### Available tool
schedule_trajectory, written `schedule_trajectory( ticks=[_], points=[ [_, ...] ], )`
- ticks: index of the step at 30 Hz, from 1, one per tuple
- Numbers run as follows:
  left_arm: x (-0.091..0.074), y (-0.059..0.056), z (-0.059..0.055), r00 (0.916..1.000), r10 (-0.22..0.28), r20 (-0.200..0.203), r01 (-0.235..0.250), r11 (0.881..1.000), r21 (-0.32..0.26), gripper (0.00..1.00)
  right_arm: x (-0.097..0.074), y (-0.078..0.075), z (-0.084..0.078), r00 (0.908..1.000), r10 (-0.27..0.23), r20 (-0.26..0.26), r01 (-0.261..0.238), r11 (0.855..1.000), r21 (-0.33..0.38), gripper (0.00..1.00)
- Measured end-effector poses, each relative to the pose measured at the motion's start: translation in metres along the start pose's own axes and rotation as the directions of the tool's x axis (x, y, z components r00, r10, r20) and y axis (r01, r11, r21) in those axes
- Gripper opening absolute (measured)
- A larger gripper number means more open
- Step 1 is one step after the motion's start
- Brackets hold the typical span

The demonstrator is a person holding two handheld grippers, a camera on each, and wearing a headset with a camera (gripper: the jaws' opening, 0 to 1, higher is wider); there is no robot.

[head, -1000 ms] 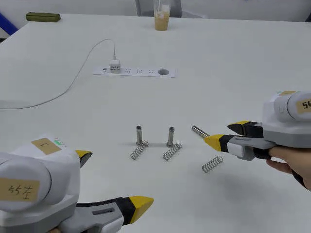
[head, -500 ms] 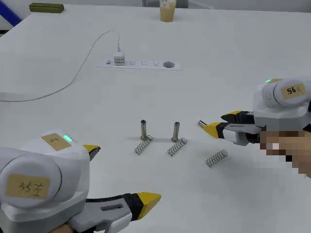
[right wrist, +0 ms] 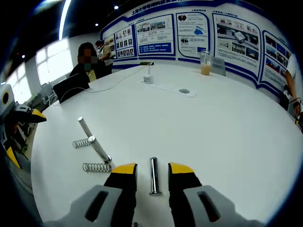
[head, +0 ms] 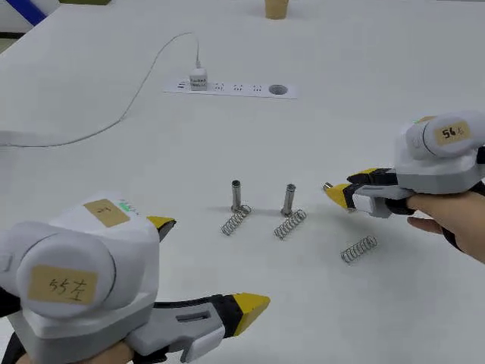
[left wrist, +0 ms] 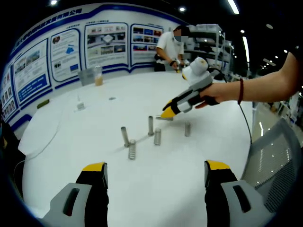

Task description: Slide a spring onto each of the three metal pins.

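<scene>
Two metal pins point(head: 236, 195) point(head: 289, 199) stand upright mid-table. A spring point(head: 236, 220) point(head: 289, 224) lies at the foot of each. A third spring point(head: 358, 249) lies loose further right. The third pin point(right wrist: 154, 175) lies between the jaws of my right gripper point(right wrist: 152, 169), flanged end nearest me. A small gap shows on each side of it, so the jaws are open and narrow. In the head view only the third pin's tip point(head: 327, 186) pokes out past the right gripper point(head: 353, 184). My left gripper point(head: 208, 265) hovers wide open at the near left, holding nothing.
A white power strip point(head: 227, 89) with a plug and a trailing white cable point(head: 136, 98) lies further back. A cup of orange drink point(head: 275, 7) stands at the far edge. People stand beyond the table in both gripper views.
My head camera has tilted down and the scene has shifted up. The right gripper has slid left along the lying pin, so less of it shows. The left gripper stays open.
</scene>
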State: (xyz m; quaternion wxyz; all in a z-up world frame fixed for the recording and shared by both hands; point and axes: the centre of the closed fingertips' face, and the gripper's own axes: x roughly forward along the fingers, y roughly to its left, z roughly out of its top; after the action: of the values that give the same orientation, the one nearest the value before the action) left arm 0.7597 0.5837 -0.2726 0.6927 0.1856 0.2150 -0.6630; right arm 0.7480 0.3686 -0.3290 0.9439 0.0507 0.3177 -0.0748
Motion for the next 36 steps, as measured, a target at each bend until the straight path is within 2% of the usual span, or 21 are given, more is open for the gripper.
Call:
schedule_trajectory(
  ticks=[9,18,25,30,36],
  points=[
    [0.001,0.001,-0.006,0.9999,-0.002,-0.016,0.002,1.000,-0.007,0.85,0.014,-0.001,0.000,0.9998,0.014,-0.014,-0.013,1.000,0.015,0.19],
    [-0.001,0.002,-0.011,0.9995,0.001,-0.030,-0.001,1.000,-0.009,0.85,0.022,-0.006,-0.004,0.9995,0.006,-0.031,-0.005,0.999,0.033,0.13],
    [-0.002,0.001,-0.008,0.9999,-0.006,-0.012,0.006,1.000,-0.018,0.84,0.024,-0.006,-0.005,0.9993,-0.006,-0.038,0.007,1.000,0.026,0.09],
    [-0.002,0.000,-0.009,0.9998,-0.004,-0.019,0.004,1.000,-0.008,0.84,0.023,-0.006,-0.004,0.9992,-0.001,-0.041,0.005,0.995,0.096,0.09],
    [-0.005,0.001,-0.007,0.9999,0.000,-0.015,0.000,1.000,-0.001,0.84,0.012,-0.004,0.004,0.9999,0.005,-0.014,-0.003,0.992,0.127,0.08]
  ],
)
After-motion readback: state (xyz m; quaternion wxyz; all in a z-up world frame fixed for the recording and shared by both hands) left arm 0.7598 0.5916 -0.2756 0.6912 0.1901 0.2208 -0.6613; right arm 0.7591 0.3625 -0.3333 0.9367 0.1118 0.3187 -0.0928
